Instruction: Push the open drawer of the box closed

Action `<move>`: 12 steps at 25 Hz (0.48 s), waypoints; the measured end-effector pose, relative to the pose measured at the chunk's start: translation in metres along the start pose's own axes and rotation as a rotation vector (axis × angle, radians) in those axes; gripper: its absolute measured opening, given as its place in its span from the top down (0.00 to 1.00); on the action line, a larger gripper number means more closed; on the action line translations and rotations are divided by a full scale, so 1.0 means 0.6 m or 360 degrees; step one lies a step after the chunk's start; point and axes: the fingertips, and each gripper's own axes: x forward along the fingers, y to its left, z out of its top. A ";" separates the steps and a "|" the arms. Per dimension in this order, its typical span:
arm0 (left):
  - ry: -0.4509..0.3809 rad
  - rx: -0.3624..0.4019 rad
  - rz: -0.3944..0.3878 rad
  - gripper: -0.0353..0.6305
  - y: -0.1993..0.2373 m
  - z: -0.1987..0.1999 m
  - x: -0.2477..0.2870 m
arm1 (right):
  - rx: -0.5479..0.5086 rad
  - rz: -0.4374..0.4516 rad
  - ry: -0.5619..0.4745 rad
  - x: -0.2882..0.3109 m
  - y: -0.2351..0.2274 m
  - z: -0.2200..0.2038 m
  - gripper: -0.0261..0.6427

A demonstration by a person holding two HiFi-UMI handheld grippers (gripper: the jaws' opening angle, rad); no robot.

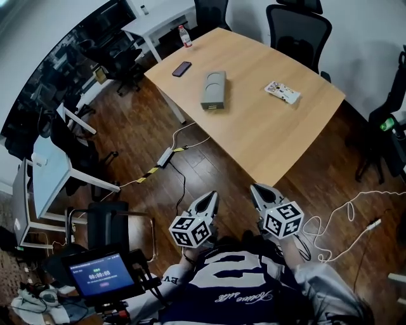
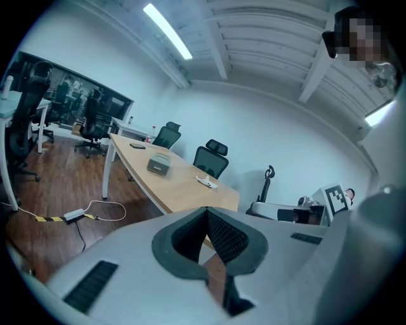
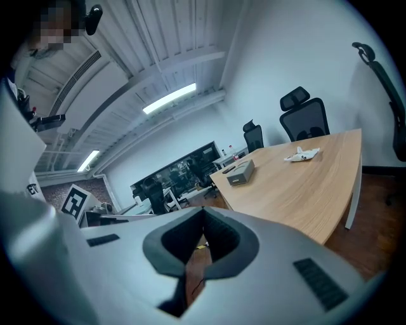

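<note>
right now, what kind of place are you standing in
Probably an office or meeting room. There's a long wooden table with black swivel chairs at its far side, white desks beyond it, and strip lights on the ceiling.

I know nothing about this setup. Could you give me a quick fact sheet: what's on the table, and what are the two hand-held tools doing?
Setting: office, wooden table, dark wood floor
On table: grey box, dark phone, water bottle, white packet
Left gripper: near the person's chest, short of the table, jaws together, empty
Right gripper: beside it, jaws together, empty
Box drawer: too far away to judge
Contact with box: none
</note>
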 end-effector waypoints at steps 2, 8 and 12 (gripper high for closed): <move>0.0001 0.0006 -0.0018 0.95 -0.007 -0.004 -0.013 | 0.0006 -0.0008 -0.0016 -0.010 0.013 -0.003 0.97; 0.0028 0.0035 -0.0047 0.95 -0.012 -0.019 -0.051 | 0.0011 -0.0016 -0.0013 -0.023 0.052 -0.024 0.97; 0.0015 0.0027 -0.0039 0.95 -0.004 -0.021 -0.074 | 0.0004 -0.0019 -0.0001 -0.025 0.073 -0.036 0.97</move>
